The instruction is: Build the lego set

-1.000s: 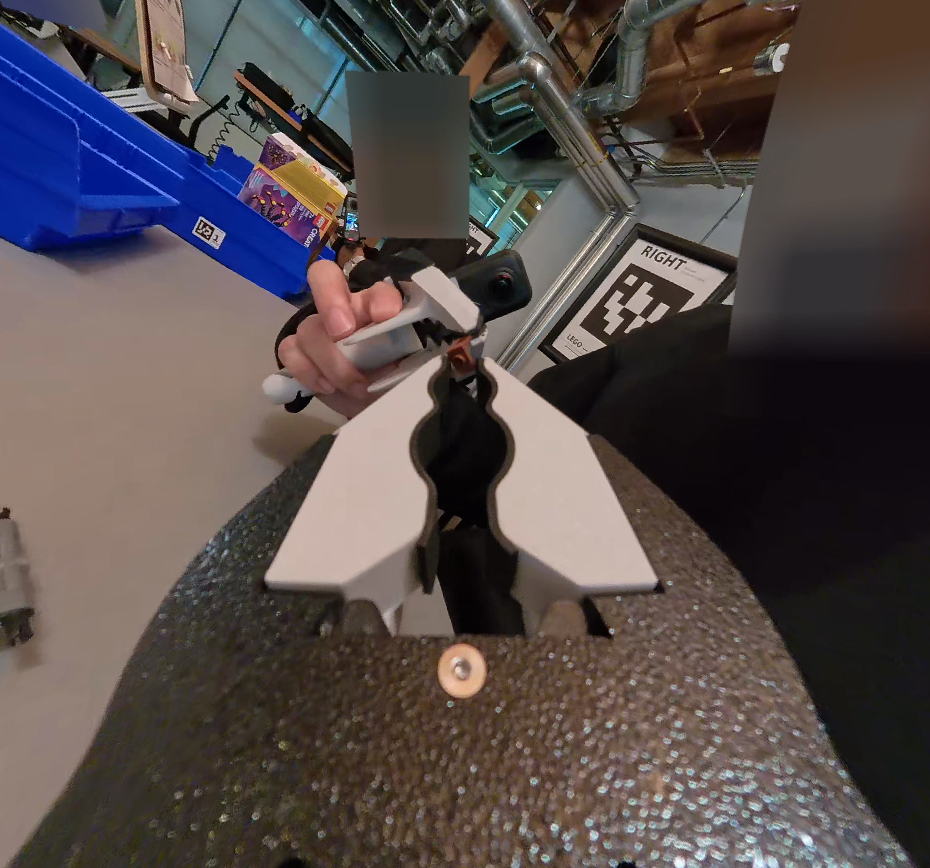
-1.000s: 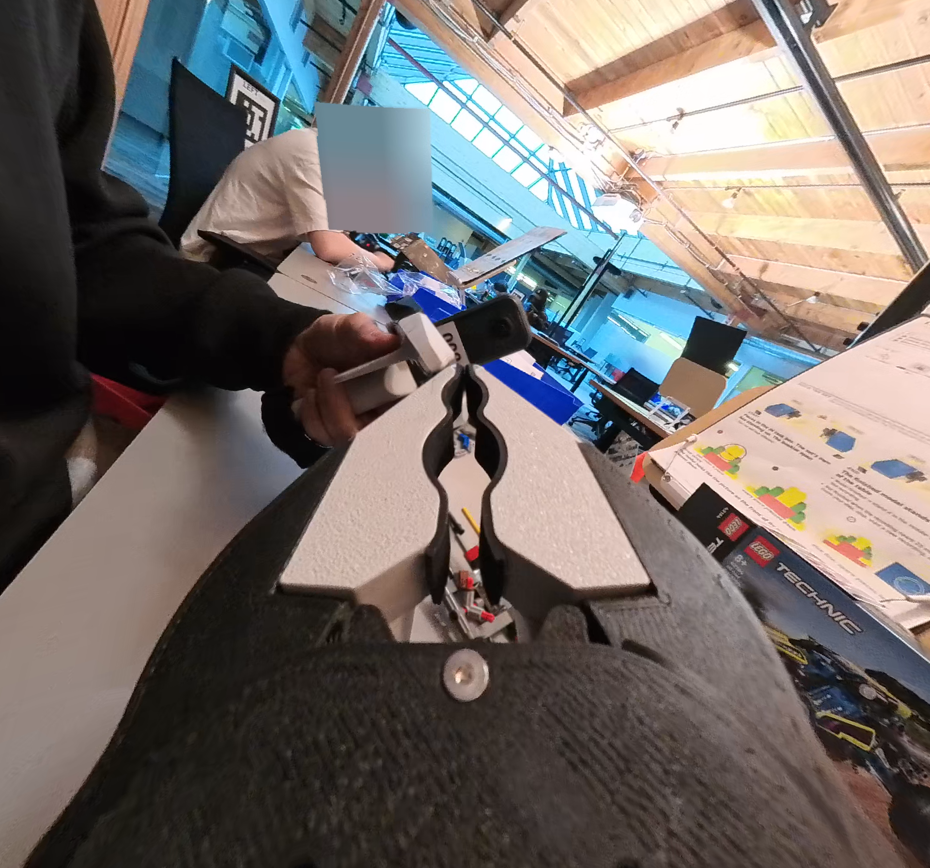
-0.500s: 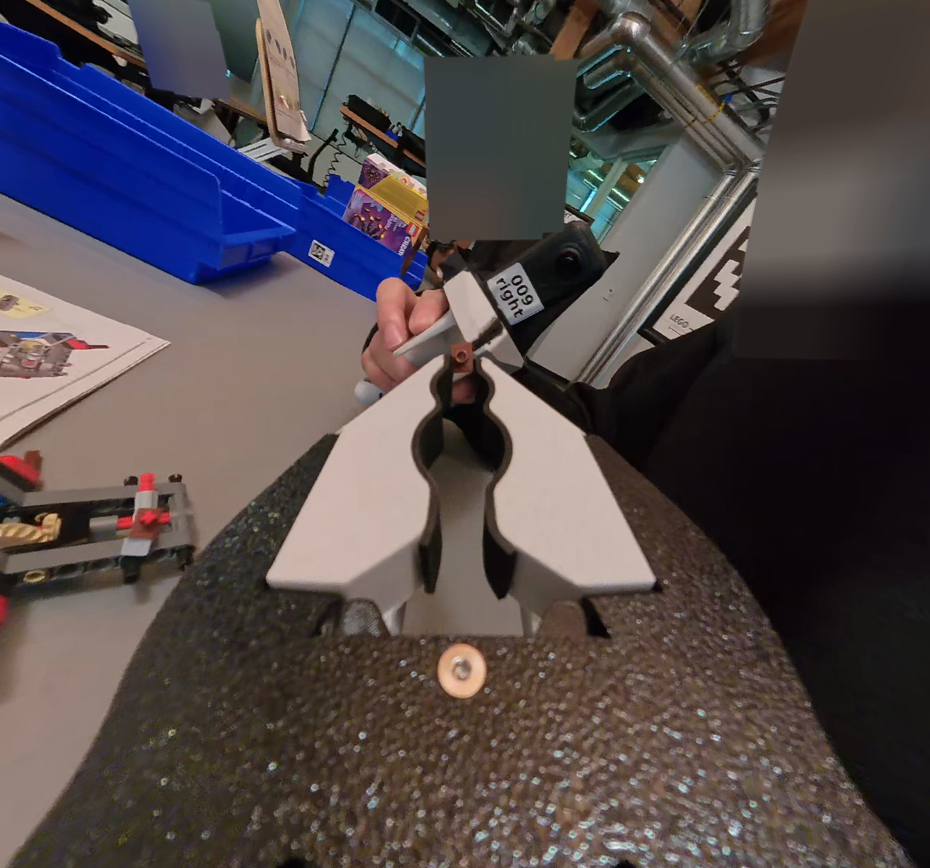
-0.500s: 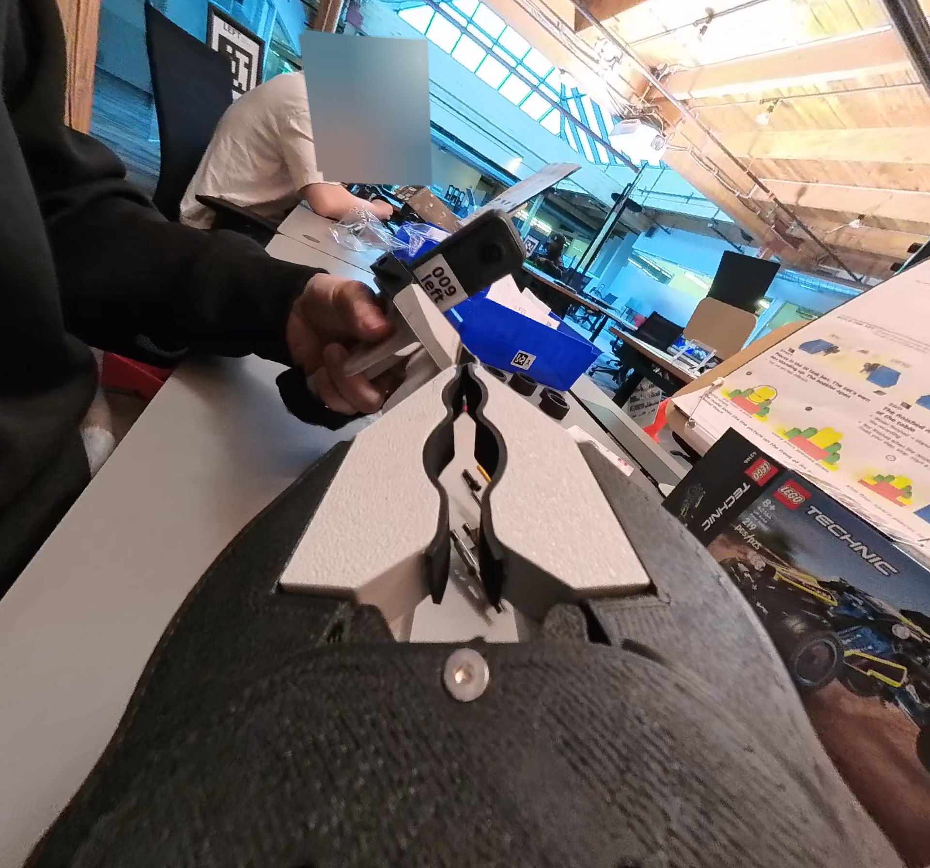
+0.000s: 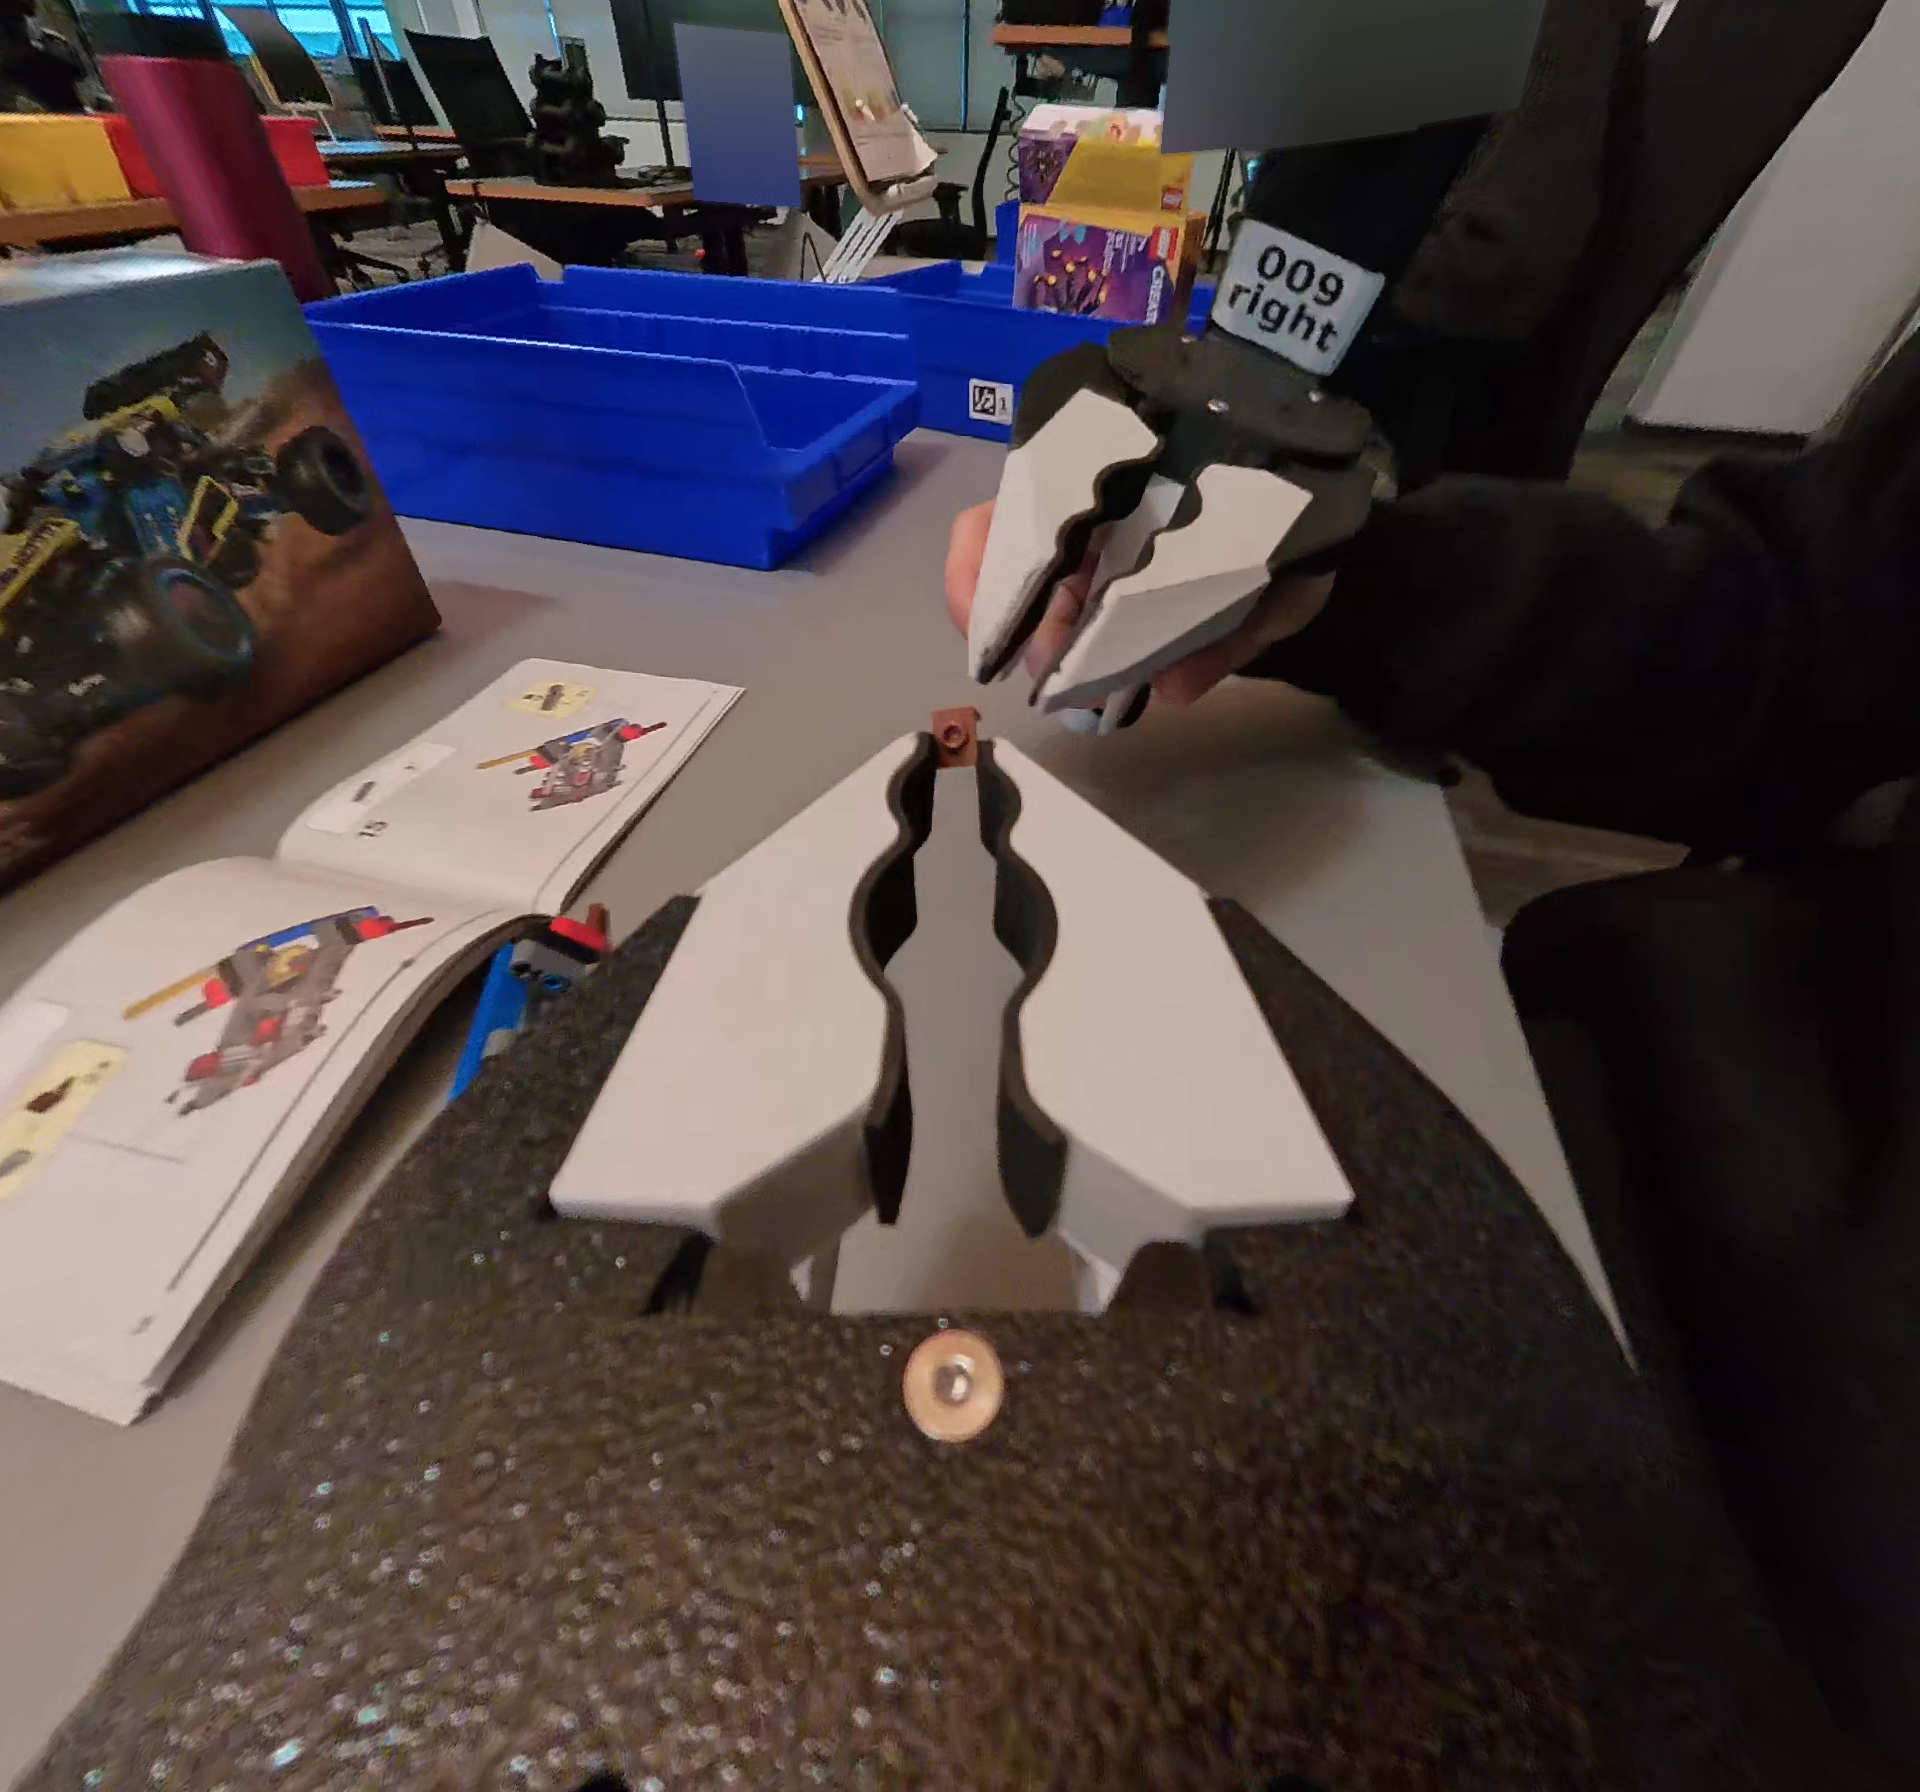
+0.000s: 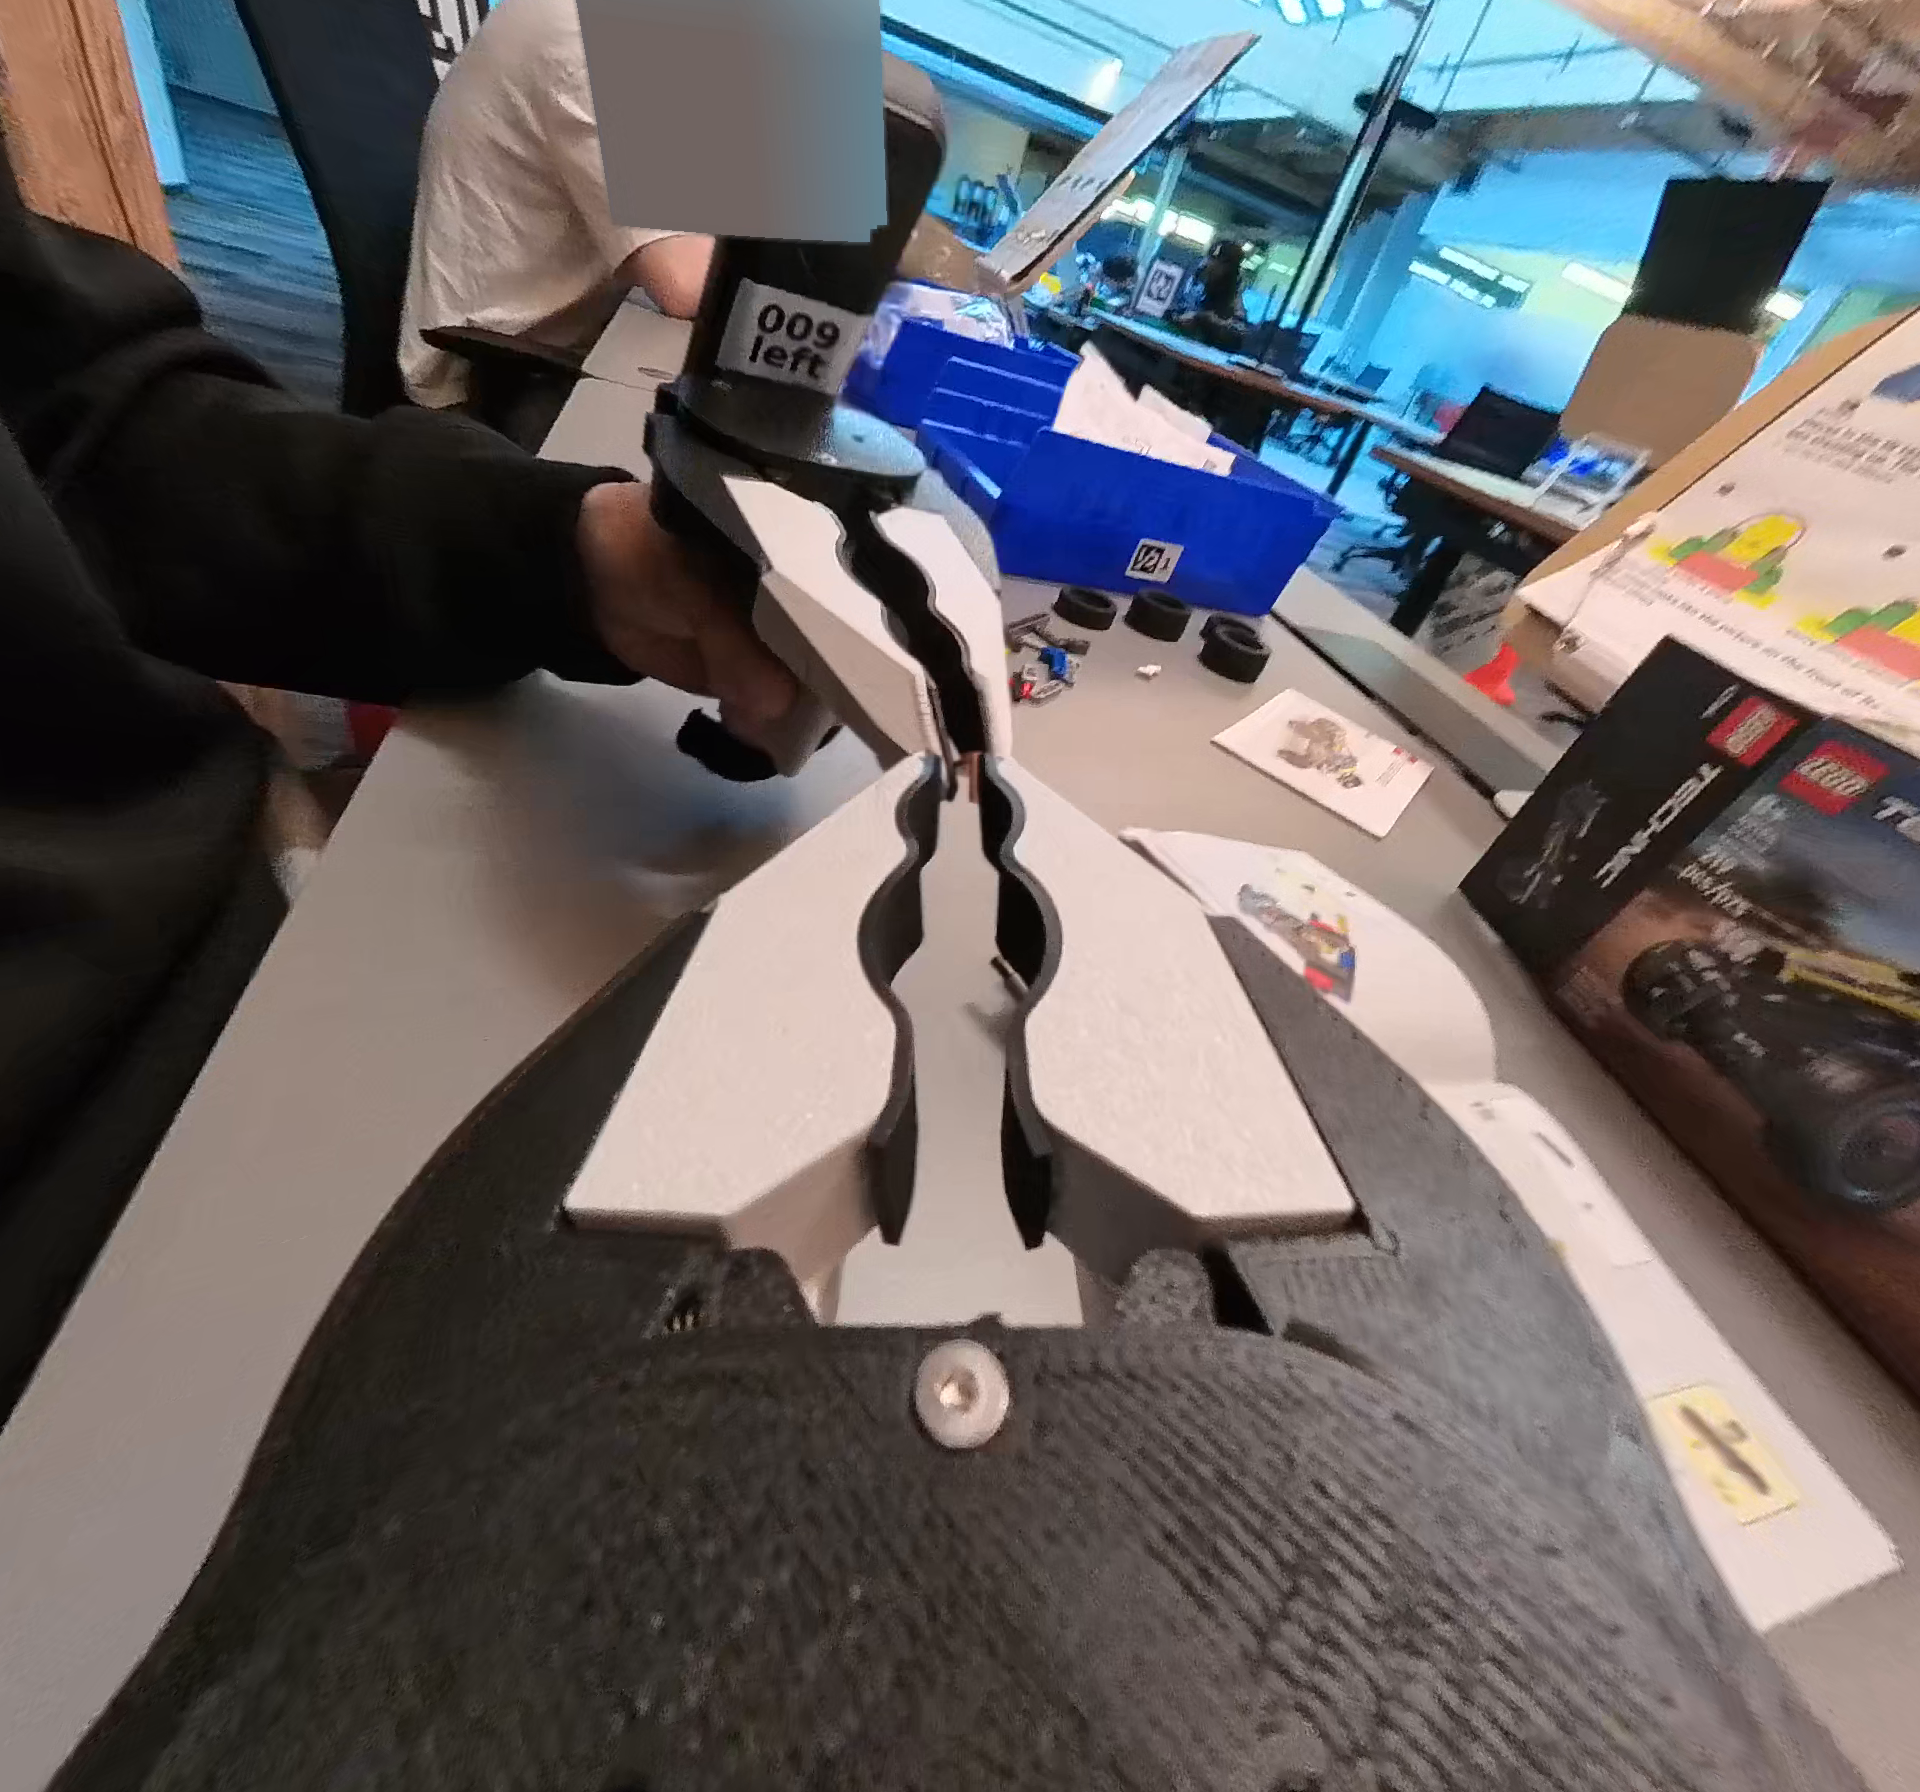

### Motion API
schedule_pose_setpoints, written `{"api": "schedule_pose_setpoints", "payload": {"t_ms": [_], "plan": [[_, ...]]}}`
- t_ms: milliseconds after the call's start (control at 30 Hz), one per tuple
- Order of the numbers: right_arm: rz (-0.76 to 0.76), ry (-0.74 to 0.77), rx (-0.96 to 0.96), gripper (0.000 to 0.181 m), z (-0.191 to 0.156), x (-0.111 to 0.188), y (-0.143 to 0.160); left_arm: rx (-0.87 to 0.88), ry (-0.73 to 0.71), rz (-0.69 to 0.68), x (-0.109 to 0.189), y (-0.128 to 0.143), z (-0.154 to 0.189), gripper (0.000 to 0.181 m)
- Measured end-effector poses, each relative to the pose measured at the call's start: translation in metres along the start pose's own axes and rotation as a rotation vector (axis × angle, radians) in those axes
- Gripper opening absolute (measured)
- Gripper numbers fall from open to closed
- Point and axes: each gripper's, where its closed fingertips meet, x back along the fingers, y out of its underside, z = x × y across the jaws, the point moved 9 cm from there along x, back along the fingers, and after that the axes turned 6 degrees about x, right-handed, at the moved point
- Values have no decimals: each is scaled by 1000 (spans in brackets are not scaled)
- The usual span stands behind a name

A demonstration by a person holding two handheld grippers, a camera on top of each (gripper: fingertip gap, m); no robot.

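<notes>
Left gripper (image 5: 956,753) clamped on small brown lego piece (image 5: 954,736) at fingertips, held above grey table (image 5: 831,620); right gripper (image 5: 1013,688) just beyond, tips slightly parted, holding nothing, apart from piece; open instruction booklet (image 5: 312,953) and set box (image 5: 156,537) to left.

Each gripper, left (image 5: 954,755) and right (image 6: 954,778), has two pale grey wedge-shaped fingers with wavy black inner pads, set in a speckled black housing with one silver screw. Labelled black camera mounts; black sleeves (image 6: 260,537).
</notes>
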Motion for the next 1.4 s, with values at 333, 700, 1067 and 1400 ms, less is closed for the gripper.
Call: {"api": "schedule_pose_setpoints", "payload": {"t_ms": [333, 700, 1067, 1400], "plan": [[8, -221, -652, 17, 11, -2, 20, -542, -59, -51, 3, -3, 15, 6], [198, -417, -895, 6, 10, 3, 20, -937, -27, -25, 1, -11, 27, 5], [153, -280, -509, 0, 7, 2, 13, -762, -72, -53, -1, -9, 19, 15], [-86, 55, 648, 0, -20, 0, -13, 551, 348, -44, 5, -14, -10, 4]]}}
